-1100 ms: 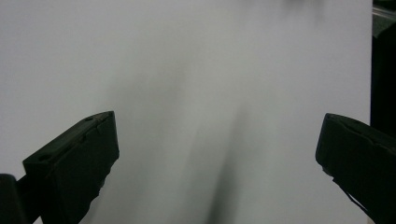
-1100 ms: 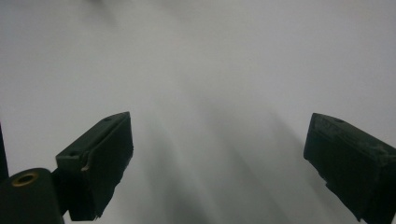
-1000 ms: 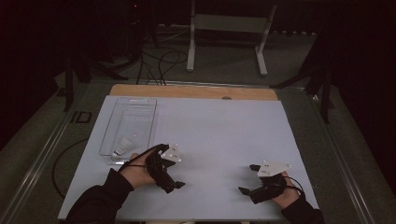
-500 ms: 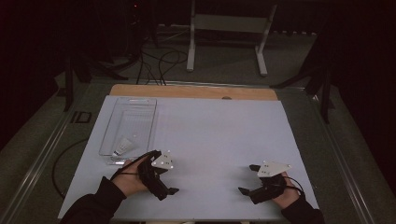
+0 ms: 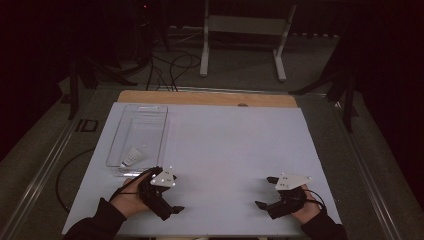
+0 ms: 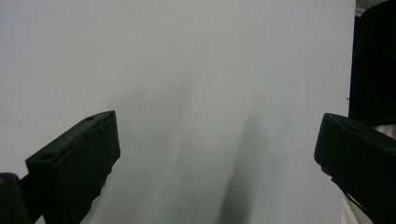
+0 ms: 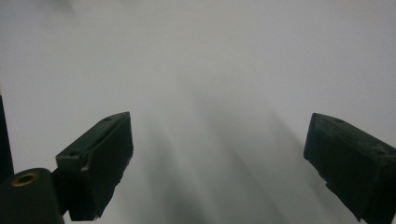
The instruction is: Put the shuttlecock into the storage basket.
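Closest to the camera, both hands sat at the near edge of the white table top [image 5: 230, 150]. The left gripper [image 5: 172, 209] was low over the surface at the near left, jaws spread wide with nothing between them. In the left gripper view its two black jaws stood far apart over plain white board, so it was definitely released. The right gripper [image 5: 264, 192] was over at the near right, well apart from the left one, and its jaws were also wide apart and empty. The right gripper view backed that up, just bare white surface between them.

A bit further back on the left was a clear plastic tray [image 5: 118, 145], lying flat along the left side of the board. Inside it, down at the near end, lay a small white shuttlecock [image 5: 131, 157]. It was just beyond the left gripper, near but not touching. Too small to say how it was tilted.

Past the white top there was a strip of wooden table edge [image 5: 200, 98], and beyond that a white metal stand [image 5: 240, 45] on the dark floor.
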{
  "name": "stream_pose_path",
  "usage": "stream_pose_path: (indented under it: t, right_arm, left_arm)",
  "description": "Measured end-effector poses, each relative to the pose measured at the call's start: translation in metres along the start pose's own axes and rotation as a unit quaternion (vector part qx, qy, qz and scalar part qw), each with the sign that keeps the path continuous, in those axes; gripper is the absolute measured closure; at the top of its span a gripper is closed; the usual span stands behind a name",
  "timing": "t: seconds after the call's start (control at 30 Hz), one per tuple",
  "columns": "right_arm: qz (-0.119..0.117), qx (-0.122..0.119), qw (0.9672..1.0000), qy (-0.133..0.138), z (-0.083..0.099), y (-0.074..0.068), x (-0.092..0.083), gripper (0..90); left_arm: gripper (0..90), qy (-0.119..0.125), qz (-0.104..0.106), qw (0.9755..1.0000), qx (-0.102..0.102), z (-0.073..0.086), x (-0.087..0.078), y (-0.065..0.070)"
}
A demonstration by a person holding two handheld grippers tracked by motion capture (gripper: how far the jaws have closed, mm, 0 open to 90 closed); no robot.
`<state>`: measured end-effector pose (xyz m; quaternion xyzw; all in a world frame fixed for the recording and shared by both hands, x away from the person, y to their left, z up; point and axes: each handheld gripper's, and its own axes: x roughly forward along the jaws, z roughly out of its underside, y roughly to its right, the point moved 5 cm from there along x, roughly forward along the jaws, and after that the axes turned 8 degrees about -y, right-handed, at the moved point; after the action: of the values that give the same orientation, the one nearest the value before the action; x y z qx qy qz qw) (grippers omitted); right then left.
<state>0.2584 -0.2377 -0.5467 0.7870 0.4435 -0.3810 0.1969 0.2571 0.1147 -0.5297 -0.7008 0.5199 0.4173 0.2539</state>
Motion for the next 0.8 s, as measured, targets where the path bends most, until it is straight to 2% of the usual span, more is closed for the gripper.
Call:
stream_pose_path:
  t: [0.03,0.07,0.33,0.4,0.5,0.67,0.8]
  right_arm:
    - [0.001,0.000,1.0000,-0.002,0.000,0.000,0.000,8.2]
    - [-0.001,0.000,1.0000,0.000,0.000,0.000,0.000,8.2]
    - [-0.002,0.000,1.0000,-0.003,0.000,0.000,0.002,8.2]
    - [-0.003,0.001,1.0000,-0.003,0.001,0.000,0.002,8.2]
    - [-0.001,0.002,1.0000,-0.002,0.001,0.000,0.002,8.2]
    - [-0.002,0.003,1.0000,-0.002,0.001,0.000,0.002,8.2]
    - [-0.003,0.002,1.0000,-0.003,0.001,0.000,0.002,8.2]
  left_arm:
    - [1.0,0.002,-0.014,0.9999,0.010,0.002,-0.001,0.000]
    - [1.0,0.004,-0.022,0.9997,0.009,0.003,-0.002,0.000]
    - [0.9,0.013,-0.017,0.9997,-0.012,0.017,-0.006,0.000]
    - [0.9,0.014,-0.013,0.9995,-0.025,0.020,-0.008,-0.001]
    - [0.9,0.014,-0.015,0.9993,-0.032,0.025,-0.011,-0.003]
    - [0.9,0.026,-0.014,0.9984,-0.048,0.032,-0.012,-0.005]
    - [0.9,0.021,-0.016,0.9981,-0.056,0.036,-0.012,-0.007]
